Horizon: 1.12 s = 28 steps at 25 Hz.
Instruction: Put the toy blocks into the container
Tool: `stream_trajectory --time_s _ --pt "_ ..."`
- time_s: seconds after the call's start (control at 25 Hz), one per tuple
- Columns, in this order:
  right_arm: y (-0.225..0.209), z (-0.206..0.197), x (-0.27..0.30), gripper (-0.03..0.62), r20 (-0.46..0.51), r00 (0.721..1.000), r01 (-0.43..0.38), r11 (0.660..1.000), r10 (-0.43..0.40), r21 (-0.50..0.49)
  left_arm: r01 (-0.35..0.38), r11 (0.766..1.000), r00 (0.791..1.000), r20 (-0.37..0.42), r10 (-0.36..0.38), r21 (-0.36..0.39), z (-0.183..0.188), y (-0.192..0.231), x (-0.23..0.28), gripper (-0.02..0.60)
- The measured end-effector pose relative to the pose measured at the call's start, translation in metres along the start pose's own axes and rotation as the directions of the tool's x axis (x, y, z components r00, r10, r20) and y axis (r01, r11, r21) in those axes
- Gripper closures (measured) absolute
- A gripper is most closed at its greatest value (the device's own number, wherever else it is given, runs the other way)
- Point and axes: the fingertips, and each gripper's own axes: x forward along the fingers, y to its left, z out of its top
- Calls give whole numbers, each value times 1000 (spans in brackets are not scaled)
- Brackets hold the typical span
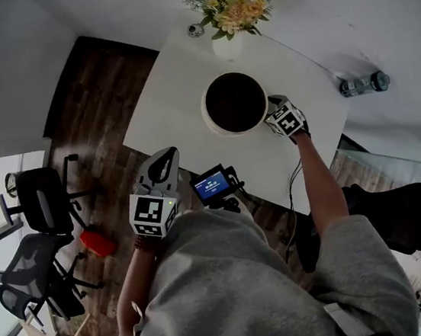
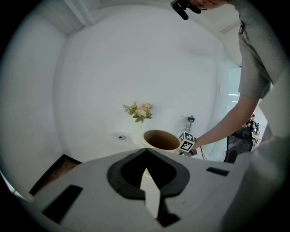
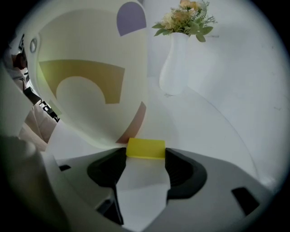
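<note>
Ok so the right tongs [image 3: 145,155] are down at the worktop [image 1: 177,91], right next to the container [image 3: 81,54], pointing steeply down. In the right gripper view they're spread wide and there's a yellow block [image 3: 145,148] sitting flat on the worktop between the two tips. Its sides come really close to both pads, but I can't tell if either pad actually touches it, and it doesn't look squeezed or lifted. The block is just beside the foot of the container, on the outside, so it's not in there yet.

The container is a big round tub, pale on the outside with tan, purple and pinkish shapes on its wall, and dark inside from the head view. I can't make out what's in it from up there.

The left tongs [image 2: 146,150] are doing nothing. They hang off the near edge of the worktop, close to my operator's body, well apart from the container. In the left gripper view the tips meet, closed with nothing between them. That view looks across at the container with the other gripper's marker cube [image 2: 186,142] beside it.

Other stuff around: a white vase of flowers [image 1: 226,44] on the far side of the worktop behind the container, a water bottle [image 1: 363,84] lying off to the right, a little screen [image 1: 213,184] near the front edge, and office chairs [image 1: 41,197] on the wood floor at the left
</note>
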Motion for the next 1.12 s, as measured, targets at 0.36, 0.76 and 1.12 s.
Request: stream_trajectory --time_s 0.36,0.76,1.12 --pt "0 -4 -5 330 3 1000 30 995 -30 94 11 1000 1000 11 -11 5 7 -2 -1 575" --pt "-6 -1 -62 332 105 980 150 977 -167 148 79 997 997 19 -79 16 14 -11 17 575" --pt "29 -27 -91 332 100 975 174 961 -199 216 148 988 988 42 -149 35 28 -18 38 575"
